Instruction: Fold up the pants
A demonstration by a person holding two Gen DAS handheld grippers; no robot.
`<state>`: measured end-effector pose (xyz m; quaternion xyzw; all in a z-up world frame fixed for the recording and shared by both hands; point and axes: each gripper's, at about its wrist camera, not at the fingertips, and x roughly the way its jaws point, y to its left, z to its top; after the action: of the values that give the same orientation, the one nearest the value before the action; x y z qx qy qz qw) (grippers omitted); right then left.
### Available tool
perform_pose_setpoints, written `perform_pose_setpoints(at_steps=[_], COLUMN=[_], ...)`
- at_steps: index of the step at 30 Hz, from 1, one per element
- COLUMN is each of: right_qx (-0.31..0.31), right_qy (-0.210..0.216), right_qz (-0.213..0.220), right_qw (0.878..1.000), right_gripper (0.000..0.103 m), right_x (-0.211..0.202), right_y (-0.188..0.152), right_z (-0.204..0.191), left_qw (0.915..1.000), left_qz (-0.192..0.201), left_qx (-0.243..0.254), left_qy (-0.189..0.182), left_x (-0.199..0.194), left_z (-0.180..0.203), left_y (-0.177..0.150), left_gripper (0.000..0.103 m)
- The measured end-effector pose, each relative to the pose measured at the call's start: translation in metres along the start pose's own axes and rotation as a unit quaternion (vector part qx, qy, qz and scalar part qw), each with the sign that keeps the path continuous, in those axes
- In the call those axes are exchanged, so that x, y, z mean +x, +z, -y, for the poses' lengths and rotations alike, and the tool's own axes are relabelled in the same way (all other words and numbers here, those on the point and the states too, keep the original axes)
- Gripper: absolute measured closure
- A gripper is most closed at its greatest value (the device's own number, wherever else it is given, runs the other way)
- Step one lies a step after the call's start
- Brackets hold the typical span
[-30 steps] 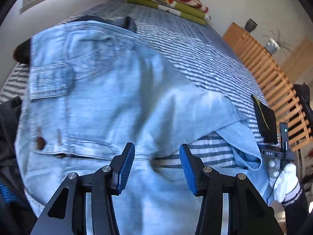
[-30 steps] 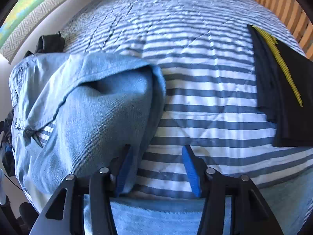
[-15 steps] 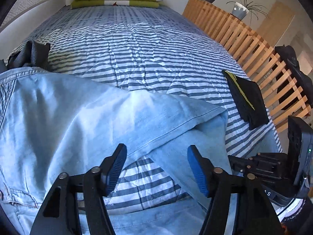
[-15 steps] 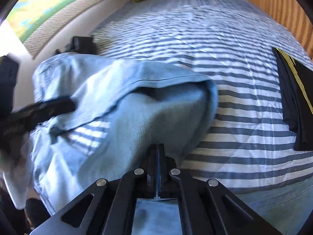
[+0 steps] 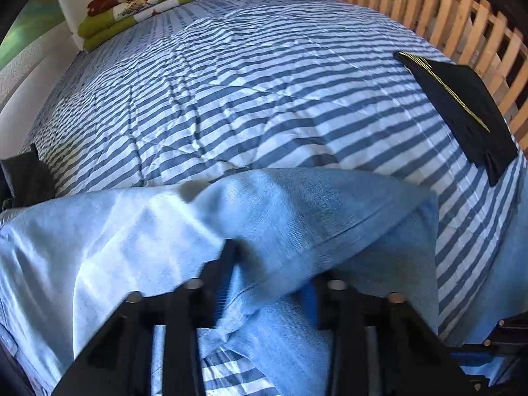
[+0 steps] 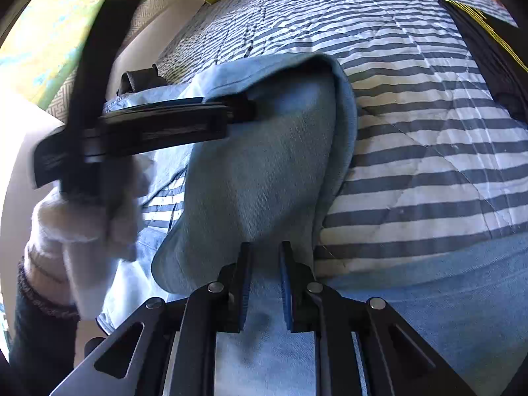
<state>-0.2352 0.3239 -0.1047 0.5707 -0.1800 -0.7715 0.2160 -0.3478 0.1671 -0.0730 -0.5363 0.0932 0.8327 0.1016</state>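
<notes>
Pants lie on striped bed, folded leg filling lower centre of both views, hem edge toward upper right. Left tongs closing on a fabric fold. Right tongs opening, denim between, contact unclear. Left tongs also at left of right view.

Pants pale blue denim, lower half of frame, on a bedspread striped blue-grey and white. Folded black cloth with a thin yellow line, right edge; stack of folded bedding at upper left, olive green with white and a rust-red leaf print; pale wooden slats, upper right. Right-wrist view: black gripper with blue pads, white glove at left, wall picture in green, yellow and light blue, upper left.
</notes>
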Motion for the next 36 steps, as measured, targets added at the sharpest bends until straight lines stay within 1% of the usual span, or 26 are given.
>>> perform_pose_setpoints(at_steps=[1, 2, 3, 4, 5, 6, 7, 8, 9, 12, 14, 16, 18, 20, 21, 23, 25, 27, 29, 30, 32, 33, 34, 35, 36], right_qx=[0.001, -0.002, -0.007, -0.014, -0.020, -0.023, -0.024, -0.018, -0.010, 0.016, 0.017, 0.017, 0.014, 0.007, 0.002, -0.011, -0.013, 0.013, 0.038, 0.042, 0.047, 0.047, 0.045, 0.031, 0.003], right_qy=[0.000, -0.004, -0.010, -0.022, -0.035, -0.044, -0.048, -0.050, -0.047, -0.020, -0.009, -0.006, -0.007, -0.010, -0.014, -0.032, -0.054, -0.057, -0.047, -0.053, -0.100, -0.129, -0.152, -0.171, -0.182], right_qz=[0.001, 0.003, 0.008, 0.017, 0.025, 0.032, 0.035, 0.036, 0.038, 0.051, 0.058, 0.057, 0.051, 0.042, 0.039, 0.040, 0.039, 0.029, 0.016, 0.009, -0.015, -0.031, -0.049, -0.050, -0.038], right_qw=[1.000, 1.000, 1.000, 1.000, 0.999, 0.998, 0.998, 0.998, 0.998, 0.998, 0.998, 0.998, 0.999, 0.999, 0.999, 0.999, 0.998, 0.998, 0.998, 0.998, 0.994, 0.990, 0.986, 0.983, 0.983], right_gripper=[0.085, 0.082, 0.075, 0.065, 0.061, 0.056, 0.055, 0.055, 0.055, 0.055, 0.055, 0.054, 0.054, 0.054, 0.054, 0.053, 0.052, 0.052, 0.048, 0.042, 0.041, 0.042, 0.050, 0.060, 0.095], right_x=[-0.004, -0.007, -0.012, -0.017, -0.021, -0.025, -0.028, -0.031, -0.035, -0.047, -0.051, -0.054, -0.048, -0.038, -0.033, -0.021, -0.005, 0.009, 0.023, 0.030, 0.051, 0.065, 0.077, 0.084, 0.083], right_y=[0.000, 0.000, 0.000, -0.001, -0.001, 0.000, 0.000, 0.001, 0.002, 0.003, 0.003, 0.002, 0.003, 0.009, 0.012, 0.023, 0.041, 0.062, 0.083, 0.092, 0.107, 0.112, 0.113, 0.113, 0.113], right_z=[0.002, 0.003, 0.004, 0.005, 0.005, 0.006, 0.008, 0.011, 0.013, 0.016, 0.016, 0.011, 0.000, -0.017, -0.024, -0.040, -0.050, -0.051, -0.051, -0.052, -0.052, -0.051, -0.051, -0.055, -0.065], left_qw=[0.9991, 0.9967, 0.9951, 0.9953, 0.9958, 0.9949, 0.9934, 0.9910, 0.9888, 0.9853, 0.9829, 0.9793, 0.9745, 0.9669, 0.9653, 0.9633, 0.9662, 0.9703, 0.9718, 0.9721, 0.9720, 0.9721, 0.9725, 0.9730, 0.9733], left_qz=[0.008, 0.017, 0.029, 0.045, 0.059, 0.070, 0.077, 0.086, 0.098, 0.117, 0.104, 0.081, 0.051, 0.039, 0.039, 0.043, 0.049, 0.056, 0.062, 0.064, 0.065, 0.064, 0.063, 0.063, 0.064], left_qx=[-0.033, -0.062, -0.076, -0.075, -0.066, -0.071, -0.082, -0.096, -0.106, -0.123, -0.152, -0.185, -0.218, -0.252, -0.258, -0.265, -0.253, -0.235, -0.228, -0.226, -0.226, -0.226, -0.224, -0.222, -0.221], left_qy=[-0.023, -0.049, -0.055, -0.042, -0.021, -0.013, -0.022, -0.035, -0.040, -0.014, -0.003, 0.016, 0.012, 0.002, -0.002, -0.007, -0.005, 0.000, 0.000, 0.000, -0.001, -0.002, -0.001, 0.000, 0.000], left_x=[-0.007, -0.017, -0.028, -0.042, -0.056, -0.070, -0.085, -0.102, -0.121, -0.167, -0.182, -0.185, -0.178, -0.171, -0.169, -0.166, -0.165, -0.168, -0.170, -0.171, -0.172, -0.172, -0.172, -0.172, -0.174], left_z=[-0.014, -0.028, -0.040, -0.050, -0.058, -0.070, -0.083, -0.097, -0.111, -0.148, -0.175, -0.201, -0.225, -0.241, -0.245, -0.248, -0.244, -0.240, -0.238, -0.237, -0.237, -0.237, -0.236, -0.236, -0.233], left_y=[-0.001, -0.003, -0.006, -0.010, -0.016, -0.024, -0.034, -0.049, -0.067, -0.135, -0.186, -0.232, -0.271, -0.296, -0.302, -0.306, -0.303, -0.300, -0.293, -0.290, -0.288, -0.287, -0.286, -0.285, -0.283], left_gripper=[0.097, 0.099, 0.101, 0.101, 0.101, 0.101, 0.101, 0.101, 0.101, 0.101, 0.101, 0.101, 0.101, 0.101, 0.101, 0.101, 0.101, 0.101, 0.101, 0.101, 0.101, 0.101, 0.101, 0.101, 0.101])
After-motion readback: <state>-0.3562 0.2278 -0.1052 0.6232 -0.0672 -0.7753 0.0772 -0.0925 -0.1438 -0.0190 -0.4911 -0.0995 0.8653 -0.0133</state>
